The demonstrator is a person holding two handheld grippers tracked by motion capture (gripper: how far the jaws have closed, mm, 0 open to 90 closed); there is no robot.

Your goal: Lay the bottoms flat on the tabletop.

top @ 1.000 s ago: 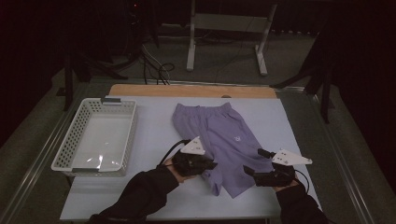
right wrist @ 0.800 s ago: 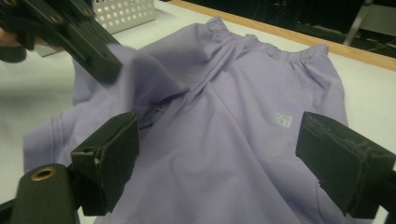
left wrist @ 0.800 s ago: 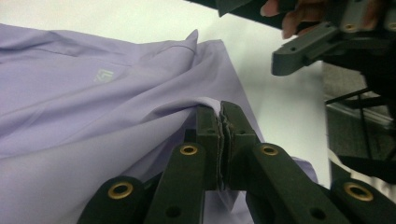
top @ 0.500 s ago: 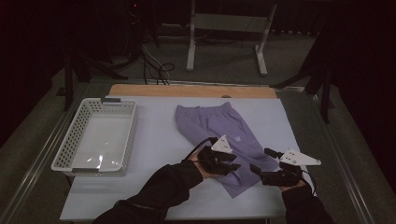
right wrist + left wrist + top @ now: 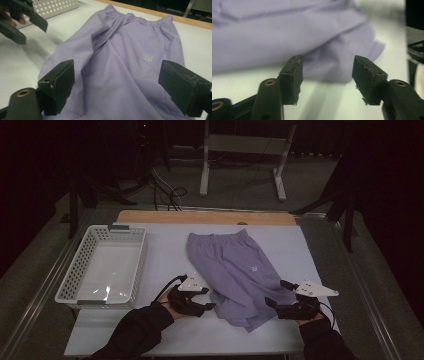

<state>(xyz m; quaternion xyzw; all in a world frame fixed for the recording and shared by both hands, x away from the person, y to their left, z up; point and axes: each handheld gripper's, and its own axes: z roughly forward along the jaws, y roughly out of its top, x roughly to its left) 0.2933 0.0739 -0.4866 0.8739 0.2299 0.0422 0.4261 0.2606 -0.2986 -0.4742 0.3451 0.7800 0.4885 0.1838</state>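
The purple shorts [image 5: 239,279] lie flat on the table [image 5: 165,255], folded in half, with the waistband at the far end and the leg ends near the person. A white basket [image 5: 102,267] sits to the left, well apart from them.

The left gripper [image 5: 204,300] has just let go. A second ago it was over the left leg of the shorts. Then it carried that leg across to the right. Now it has pulled back to the left edge of the shorts, and its fingers [image 5: 292,75] have just been opening. They stand apart with nothing between them; the cloth lies just beyond their tips.

The right gripper [image 5: 274,306] sits at the right leg end in the same spot as a second ago. Its fingers [image 5: 58,82] are wide apart, with cloth below them but not pinched.

So the first fold looks done. I think the next fold comes soon, maybe bringing the leg ends up to the waistband.
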